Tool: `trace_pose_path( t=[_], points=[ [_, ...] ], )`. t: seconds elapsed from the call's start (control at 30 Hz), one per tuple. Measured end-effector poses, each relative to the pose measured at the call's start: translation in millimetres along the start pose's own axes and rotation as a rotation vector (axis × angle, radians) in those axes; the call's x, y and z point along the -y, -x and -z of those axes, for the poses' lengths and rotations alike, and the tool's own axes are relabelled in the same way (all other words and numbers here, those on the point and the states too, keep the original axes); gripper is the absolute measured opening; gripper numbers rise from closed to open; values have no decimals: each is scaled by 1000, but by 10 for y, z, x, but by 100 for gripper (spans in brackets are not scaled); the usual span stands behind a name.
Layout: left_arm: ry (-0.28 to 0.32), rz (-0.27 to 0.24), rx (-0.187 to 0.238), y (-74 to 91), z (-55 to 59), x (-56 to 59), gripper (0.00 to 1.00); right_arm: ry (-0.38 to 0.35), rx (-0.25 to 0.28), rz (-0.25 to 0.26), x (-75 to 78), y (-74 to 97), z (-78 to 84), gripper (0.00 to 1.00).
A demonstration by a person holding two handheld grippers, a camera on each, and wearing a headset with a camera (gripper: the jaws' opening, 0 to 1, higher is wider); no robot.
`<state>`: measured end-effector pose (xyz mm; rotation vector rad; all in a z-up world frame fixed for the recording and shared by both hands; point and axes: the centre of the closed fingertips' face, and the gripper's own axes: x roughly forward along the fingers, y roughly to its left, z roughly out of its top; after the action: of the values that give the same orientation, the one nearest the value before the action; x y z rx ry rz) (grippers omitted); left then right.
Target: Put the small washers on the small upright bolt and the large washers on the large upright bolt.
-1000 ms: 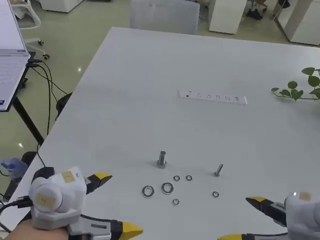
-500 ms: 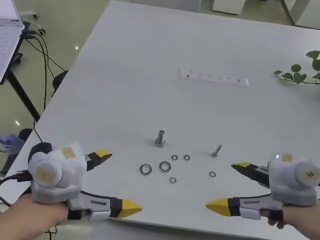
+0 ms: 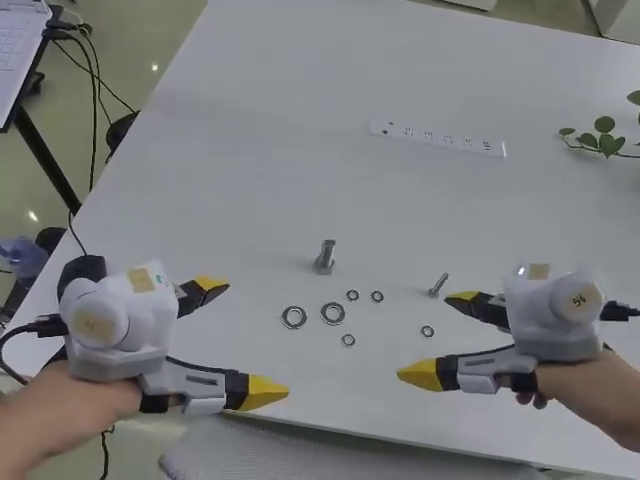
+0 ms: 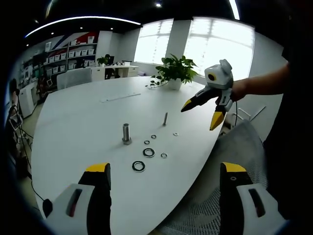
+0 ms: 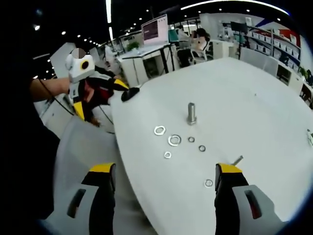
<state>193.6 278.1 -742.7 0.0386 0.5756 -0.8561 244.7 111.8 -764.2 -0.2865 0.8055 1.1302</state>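
Left gripper (image 3: 237,340) and right gripper (image 3: 437,336) hover near, jaws released and empty, apparently poised for picking. Loose washers (image 3: 333,313) lie between them; large bolt (image 3: 326,256) just beyond, small bolt (image 3: 438,285) rightward.

1. We see a broad white table (image 3: 300,110) with a rounded end; a white power strip (image 3: 436,139) lies on its far part.
2. A leafy potted plant (image 4: 176,68) stands at one table edge, in front of tall, bright windows (image 4: 151,46).
3. The floor (image 3: 150,40) is pale and glossy, with black cables (image 3: 93,75) trailing down beside a laptop (image 3: 15,45).
4. Strip lights (image 5: 108,10) and small spotlights shine from a dark ceiling.
5. White shelves (image 4: 73,51) line one wall. A monitor (image 5: 155,30) stands on a neighbouring desk, and a grey mesh chair (image 4: 195,215) sits at the table's near edge.
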Motion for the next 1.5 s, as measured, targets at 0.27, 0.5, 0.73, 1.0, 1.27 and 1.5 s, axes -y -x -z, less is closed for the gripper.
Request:
trace_pose_path(
  t=[0.27, 0.5, 0.73, 1.0, 1.27, 1.5],
  points=[
    [-21, -8, -13, -14, 38, -35, 92, 72, -36, -16, 32, -151, -167, 81],
    [-12, -24, -6, -17, 23, -60, 91, 106, -60, -38, 47, -268, -235, 80],
    [14, -38, 19, 2, -25, -83, 91, 137, -79, -56, 42, -358, -245, 78],
    [27, -47, 20, 17, -37, -119, 89, 187, -133, -73, 73, -493, -241, 76],
    [13, -58, 7, 19, -6, -100, 88, 261, -180, -96, 92, -650, -268, 73],
    [5, -66, -8, 29, 34, -83, 88, 326, -240, -119, 67, -794, -227, 72]
  ],
)
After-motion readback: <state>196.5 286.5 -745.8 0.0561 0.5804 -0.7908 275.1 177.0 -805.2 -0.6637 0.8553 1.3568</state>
